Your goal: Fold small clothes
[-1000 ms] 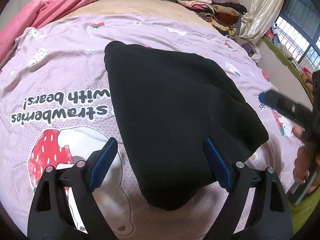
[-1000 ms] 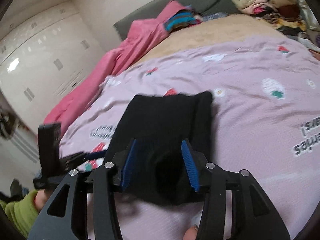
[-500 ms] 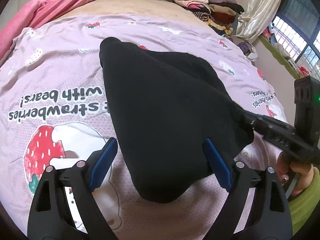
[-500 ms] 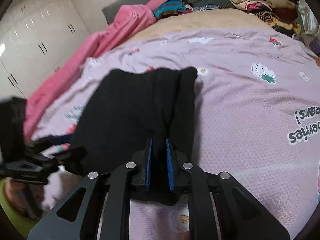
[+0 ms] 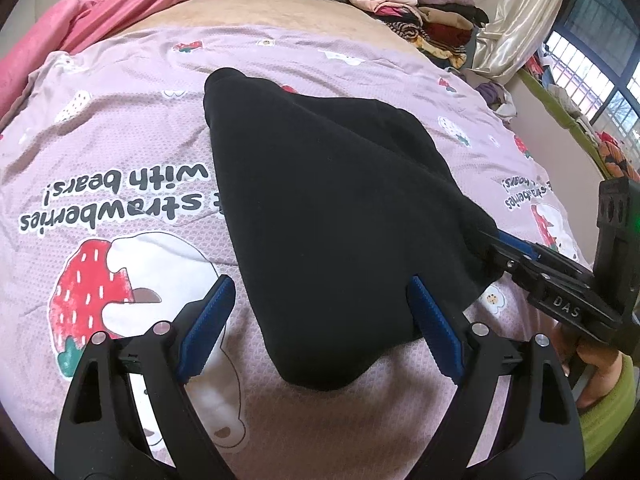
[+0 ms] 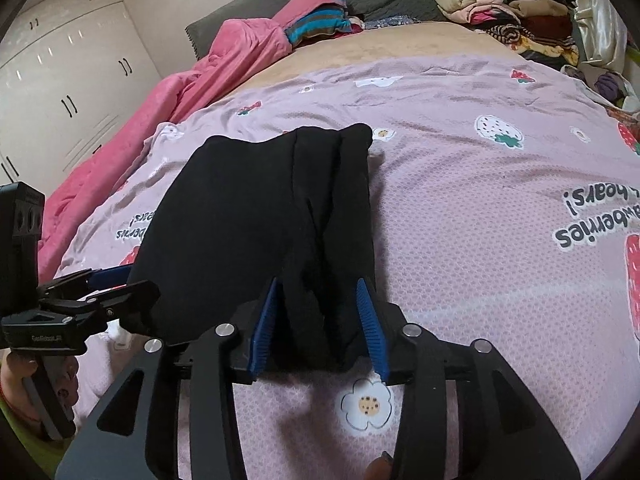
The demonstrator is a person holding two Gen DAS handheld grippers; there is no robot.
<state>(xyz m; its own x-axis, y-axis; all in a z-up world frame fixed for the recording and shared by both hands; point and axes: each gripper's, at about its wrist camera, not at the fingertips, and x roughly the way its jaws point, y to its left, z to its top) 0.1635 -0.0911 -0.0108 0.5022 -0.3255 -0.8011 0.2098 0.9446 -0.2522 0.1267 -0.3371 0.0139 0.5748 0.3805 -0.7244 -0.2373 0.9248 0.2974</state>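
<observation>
A folded black garment (image 5: 332, 208) lies on the pink strawberry bedsheet (image 5: 120, 152); it also shows in the right wrist view (image 6: 256, 232). My left gripper (image 5: 320, 328) is open, its blue pads on either side of the garment's near corner, not gripping. My right gripper (image 6: 318, 320) is open, with the garment's near edge bunched loosely between its blue pads. In the left wrist view the right gripper (image 5: 520, 256) sits at the garment's right edge. In the right wrist view the left gripper (image 6: 100, 284) is at the garment's left.
A pink blanket (image 6: 224, 64) lies along the far left of the bed. Stacks of folded clothes (image 5: 416, 12) sit at the head of the bed, also seen in the right wrist view (image 6: 504, 8). White wardrobe doors (image 6: 60, 80) stand at the left. A window (image 5: 592, 68) is at the right.
My right gripper closed on the garment's edge half a second ago and has now opened again. The garment has shifted slightly; my left gripper stayed open.
</observation>
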